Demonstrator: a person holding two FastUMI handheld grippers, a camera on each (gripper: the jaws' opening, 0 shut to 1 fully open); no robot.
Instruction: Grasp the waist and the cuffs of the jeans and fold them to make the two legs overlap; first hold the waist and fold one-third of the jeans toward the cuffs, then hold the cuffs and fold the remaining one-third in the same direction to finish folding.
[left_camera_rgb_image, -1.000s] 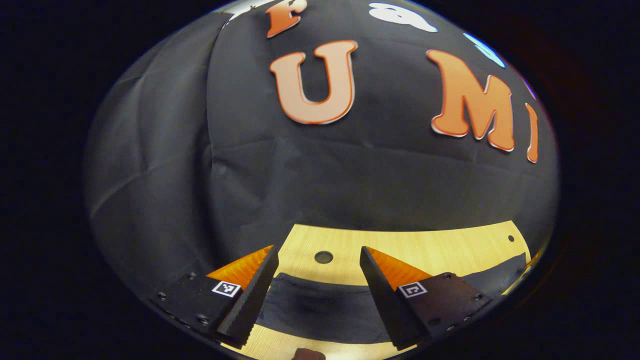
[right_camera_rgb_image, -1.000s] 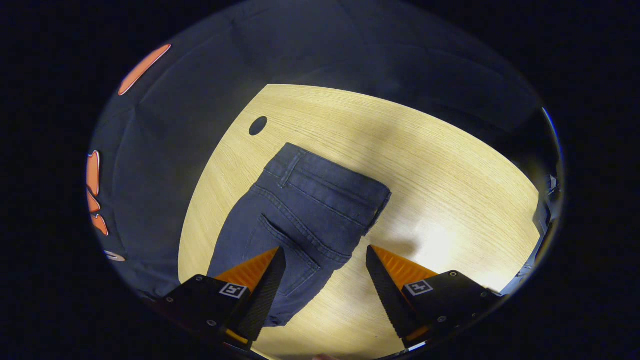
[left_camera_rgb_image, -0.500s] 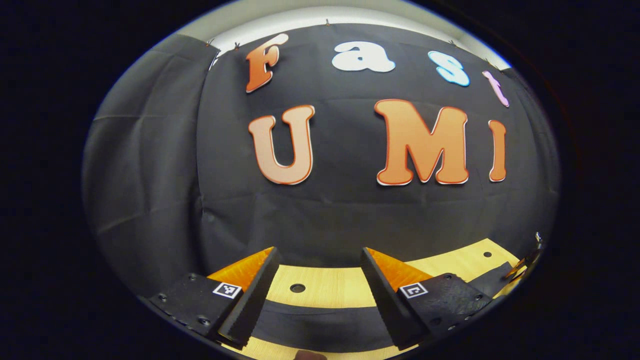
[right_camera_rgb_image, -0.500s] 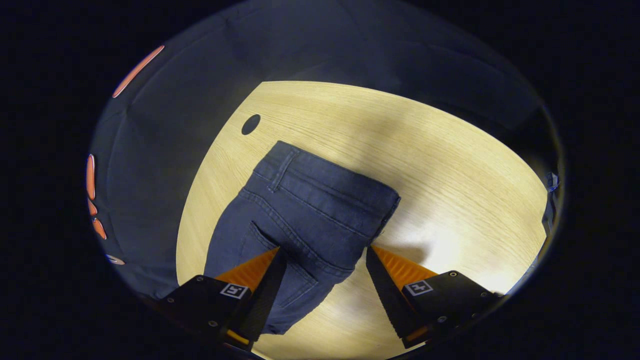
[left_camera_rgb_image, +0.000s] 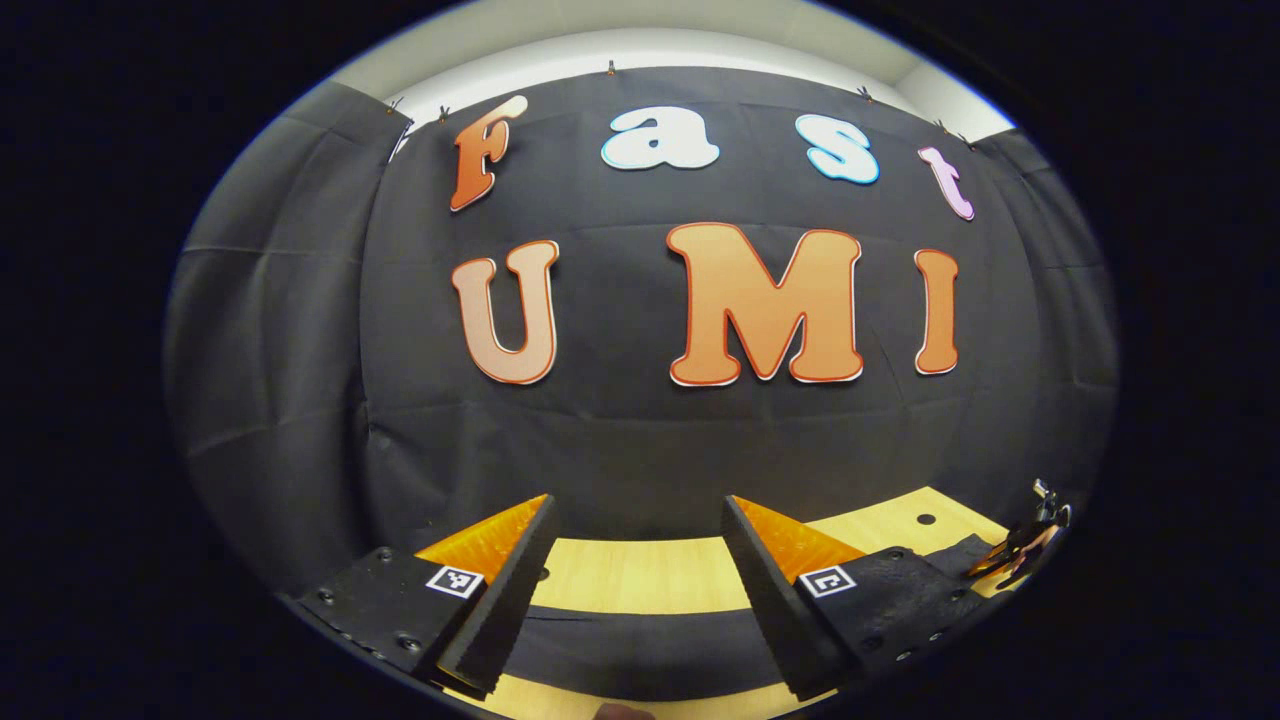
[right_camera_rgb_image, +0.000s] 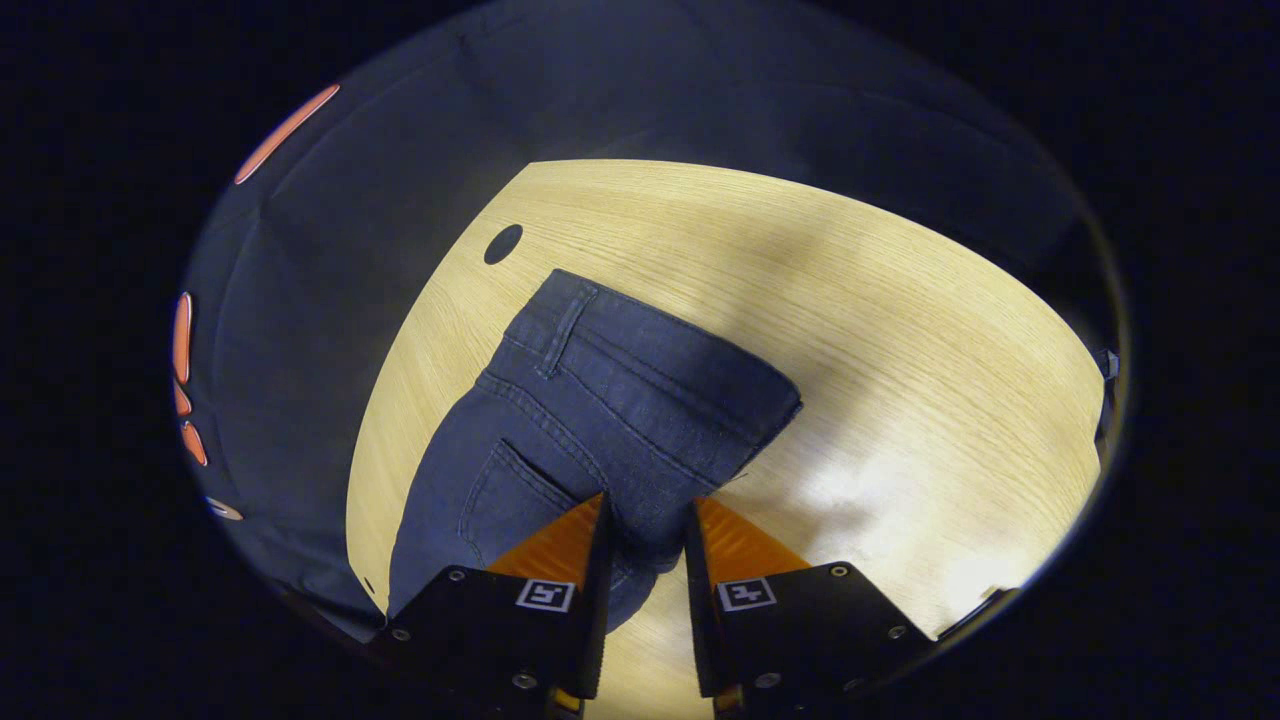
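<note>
The jeans (right_camera_rgb_image: 610, 410) lie flat on the wooden table (right_camera_rgb_image: 900, 330), waistband farthest from the right claw, back pocket just ahead of it and to its left. The right claw (right_camera_rgb_image: 645, 520) now has its two orange fingers drawn in close around the near edge of the denim, at the seat side below the waistband; half a second ago those fingers stood wide apart either side of that same edge. A small ridge of cloth sits between them, so I judge it is pinching the fabric, though the contact itself is hidden under the tips.

That suggests the waist-end grasp is being made, the first hold the fold needs. The legs already seem to overlap, going by the single narrow shape.

The left claw (left_camera_rgb_image: 635, 560) stays spread wide, gripping nothing. It has tilted upward over the last second, so it faces the booth wall, with a dark band of the jeans (left_camera_rgb_image: 640, 650) lying across the table (left_camera_rgb_image: 640, 575) under and just beyond its fingers. The other gripper (left_camera_rgb_image: 1020, 545) shows far off to its right.
</note>
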